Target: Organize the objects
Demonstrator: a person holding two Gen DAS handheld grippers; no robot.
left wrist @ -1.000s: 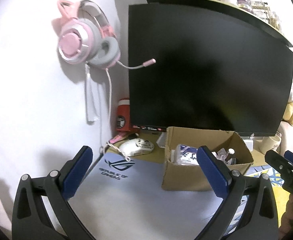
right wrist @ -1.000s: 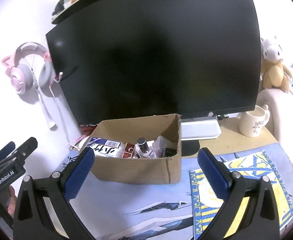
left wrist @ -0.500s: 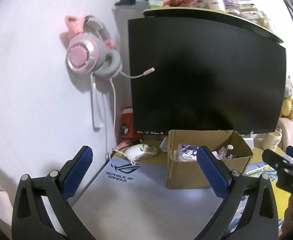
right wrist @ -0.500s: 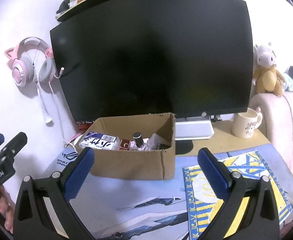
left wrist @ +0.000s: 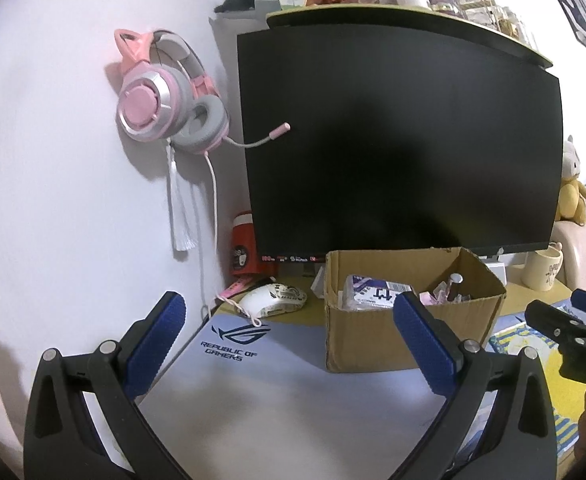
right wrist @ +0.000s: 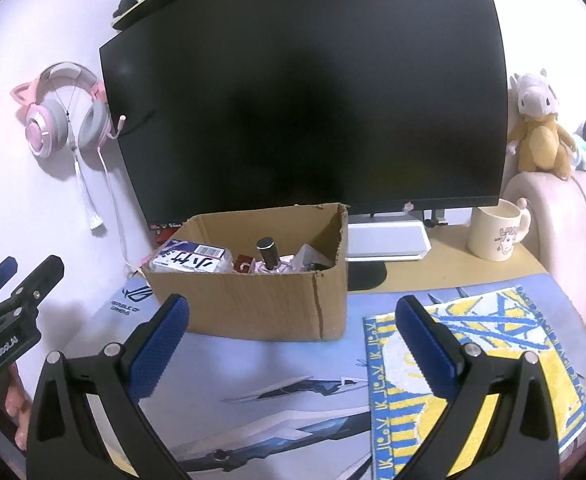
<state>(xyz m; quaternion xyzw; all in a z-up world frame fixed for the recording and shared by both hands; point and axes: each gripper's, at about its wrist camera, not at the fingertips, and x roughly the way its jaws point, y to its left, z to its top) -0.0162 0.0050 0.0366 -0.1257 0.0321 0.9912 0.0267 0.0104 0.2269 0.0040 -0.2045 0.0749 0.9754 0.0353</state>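
cardboard box before black monitor

Black grippers, blue ribbed pads

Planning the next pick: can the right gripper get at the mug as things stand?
Probably yes. The right gripper is open and empty, and the mug stands alone right of the box.

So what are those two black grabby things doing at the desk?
A person holds one in each hand for tidying up. The left gripper and the right gripper both hover over the desk mat with jaws wide open, holding nothing. In front of them sits a cardboard box with a tissue pack and a small bottle inside.
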